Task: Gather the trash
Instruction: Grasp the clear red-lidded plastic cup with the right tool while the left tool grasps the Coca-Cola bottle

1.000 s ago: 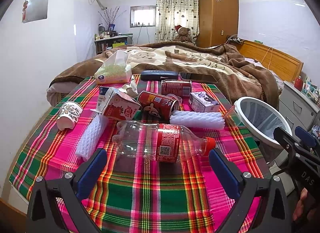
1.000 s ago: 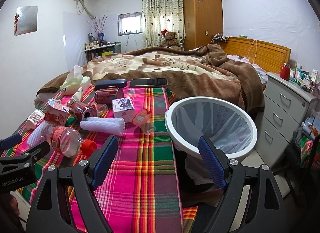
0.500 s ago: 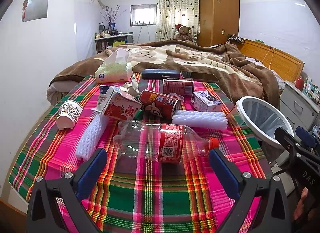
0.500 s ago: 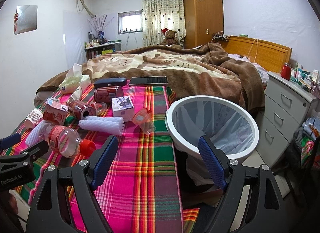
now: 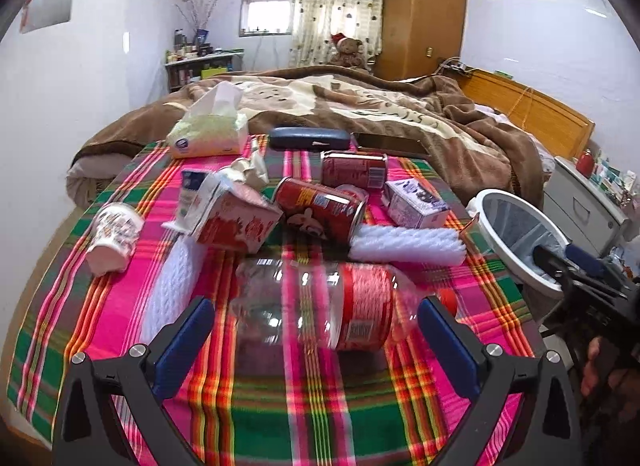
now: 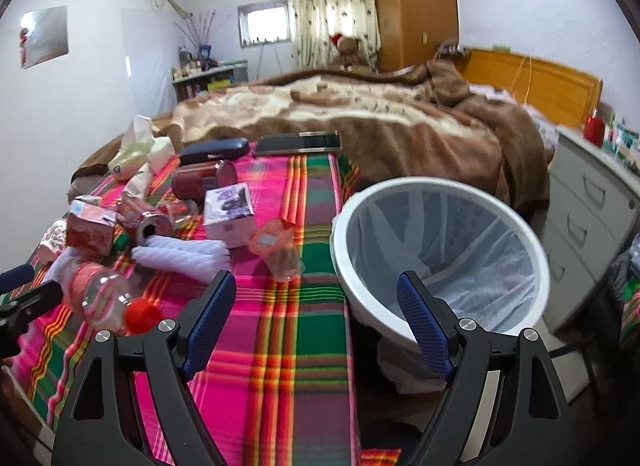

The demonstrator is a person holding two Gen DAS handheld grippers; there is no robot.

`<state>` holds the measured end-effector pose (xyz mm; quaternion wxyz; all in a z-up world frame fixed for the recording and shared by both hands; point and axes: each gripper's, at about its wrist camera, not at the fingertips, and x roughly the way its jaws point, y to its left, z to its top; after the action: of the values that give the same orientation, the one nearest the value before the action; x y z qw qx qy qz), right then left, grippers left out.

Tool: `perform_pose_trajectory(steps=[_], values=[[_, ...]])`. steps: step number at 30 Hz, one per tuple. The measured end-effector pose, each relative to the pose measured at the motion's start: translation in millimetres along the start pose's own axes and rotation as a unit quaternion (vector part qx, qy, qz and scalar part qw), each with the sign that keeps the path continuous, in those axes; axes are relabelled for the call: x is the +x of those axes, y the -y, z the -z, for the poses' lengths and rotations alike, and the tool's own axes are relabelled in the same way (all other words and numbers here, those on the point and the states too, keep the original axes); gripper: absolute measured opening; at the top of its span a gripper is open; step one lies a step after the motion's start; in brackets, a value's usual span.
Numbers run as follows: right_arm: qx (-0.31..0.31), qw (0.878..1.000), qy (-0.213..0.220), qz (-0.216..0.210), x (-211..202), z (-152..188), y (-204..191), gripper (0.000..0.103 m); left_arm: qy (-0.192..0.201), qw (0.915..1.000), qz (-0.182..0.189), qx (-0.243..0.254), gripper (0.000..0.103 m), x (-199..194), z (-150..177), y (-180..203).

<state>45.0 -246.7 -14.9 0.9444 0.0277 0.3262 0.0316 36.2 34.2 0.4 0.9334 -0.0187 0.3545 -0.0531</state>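
We find the task barely begun. The white bin [image 6: 440, 250], standing off the right edge of the plaid-covered table [image 5: 280, 418], shows only its liner; we see no trash inside, though its bottom is hidden. All the litter lies on the cloth: a clear plastic bottle [image 5: 320, 306], two white foam sleeves [image 5: 408, 246], a red carton [image 5: 236, 221], two red cans [image 5: 320, 205], a small purple carton [image 5: 416, 205], a paper cup [image 5: 114, 234], a crumpled clear cup [image 6: 276, 250] near the bin, and crumpled paper [image 5: 248, 171].

The bottle lies on its side nearest us, long axis running across the table, red cap [image 6: 140, 314] pointing right toward the bin, base to the left.

The left gripper [image 5: 316, 330] is spread wide and empty, its fingers flanking the bottle without touching it; we judge the bottle the first pick. The right gripper [image 6: 316, 314] is likewise wide apart and empty, held low between table edge and bin.
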Motion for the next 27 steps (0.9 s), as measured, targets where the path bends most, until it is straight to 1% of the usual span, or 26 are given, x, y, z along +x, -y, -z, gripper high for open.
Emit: perform_pose_trajectory(steps=[2, 4, 7, 9, 12, 16, 17, 18, 20, 22, 23, 24, 27], values=[[-0.001, 1.0, -0.008, -0.007, 6, -2, 1, 0.084, -0.002, 0.9999, 0.003, 0.016, 0.103, 6, -5, 3], [-0.017, 1.0, -0.017, -0.01, 15, -5, -1, 0.084, -0.003, 0.9994, 0.006, 0.033, 0.103, 10, -10, 5], [-0.021, 0.999, -0.036, -0.02, 26, -11, -1, 0.084, -0.024, 0.9974, 0.014, 0.067, 0.103, 24, -16, 9], [-0.022, 0.998, -0.045, -0.031, 33, -15, -1, 0.084, -0.027, 0.9962, 0.017, 0.082, 0.103, 28, -19, 11], [-0.031, 0.997, -0.064, -0.043, 47, -20, -6, 0.084, -0.035, 0.9924, 0.034, 0.113, 0.103, 34, -23, 13], [-0.044, 0.993, -0.087, -0.065, 60, -22, -10, 0.084, -0.046, 0.988, 0.045, 0.14, 0.103, 41, -30, 11], [-0.041, 0.993, -0.091, -0.066, 63, -23, -10, 0.081, -0.049, 0.9869, 0.051, 0.145, 0.103, 42, -31, 10], [-0.039, 0.993, -0.095, -0.065, 65, -23, -9, 0.077, -0.059, 0.9846, 0.063, 0.152, 0.103, 46, -30, 9], [-0.038, 0.992, -0.1, -0.07, 68, -24, -9, 0.075, -0.067, 0.9827, 0.075, 0.156, 0.103, 48, -31, 8], [-0.037, 0.991, -0.103, -0.077, 69, -24, -9, 0.074, -0.074, 0.9779, 0.085, 0.176, 0.103, 49, -29, 9], [-0.039, 0.99, -0.105, -0.08, 69, -23, -9, 0.07, -0.083, 0.9748, 0.093, 0.185, 0.103, 50, -27, 10], [-0.04, 0.99, -0.108, -0.083, 70, -23, -9, 0.061, -0.089, 0.9727, 0.097, 0.191, 0.103, 50, -25, 12], [-0.042, 0.988, -0.12, -0.091, 77, -24, -12, 0.051, -0.103, 0.9675, 0.103, 0.207, 0.103, 51, -17, 15]])
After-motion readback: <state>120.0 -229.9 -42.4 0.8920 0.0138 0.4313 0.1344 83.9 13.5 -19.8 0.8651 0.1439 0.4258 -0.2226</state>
